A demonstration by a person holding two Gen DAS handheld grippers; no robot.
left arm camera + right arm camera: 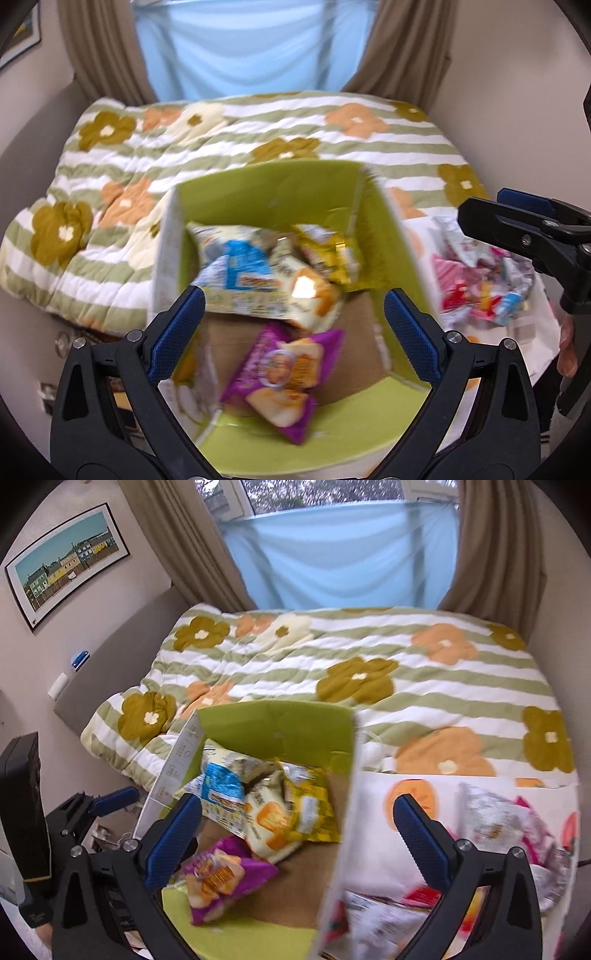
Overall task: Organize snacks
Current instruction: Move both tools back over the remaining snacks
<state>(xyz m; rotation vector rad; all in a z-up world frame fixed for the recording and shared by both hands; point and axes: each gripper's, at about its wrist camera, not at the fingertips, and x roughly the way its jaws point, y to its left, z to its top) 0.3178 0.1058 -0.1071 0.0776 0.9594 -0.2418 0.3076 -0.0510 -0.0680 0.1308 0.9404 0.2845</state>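
Open box (280, 192), green inside, white outside, brown cardboard floor showing, stands at the foot of a bed under a striped, flowered quilt (229, 122). Snacks inside, all soft crinkled packets: a purple bag (280, 373) printed with pale biscuits lies nearest, alone on the bare floor; behind it, heaped against the far wall, a white-and-blue bag (236, 266), a cream-and-orange bag (314, 295) and a yellow bag (328, 254), overlapping. Right of the box, a loose pile of pink, red and white packets (495, 830) sits on white orange-printed cloth. Left gripper (293, 325) hangs over the box, jaws spread wide, nothing between the blue pads. Right gripper (297, 834) straddles the box's right wall, jaws fully apart, holding nothing. Frames blurred; print unreadable.
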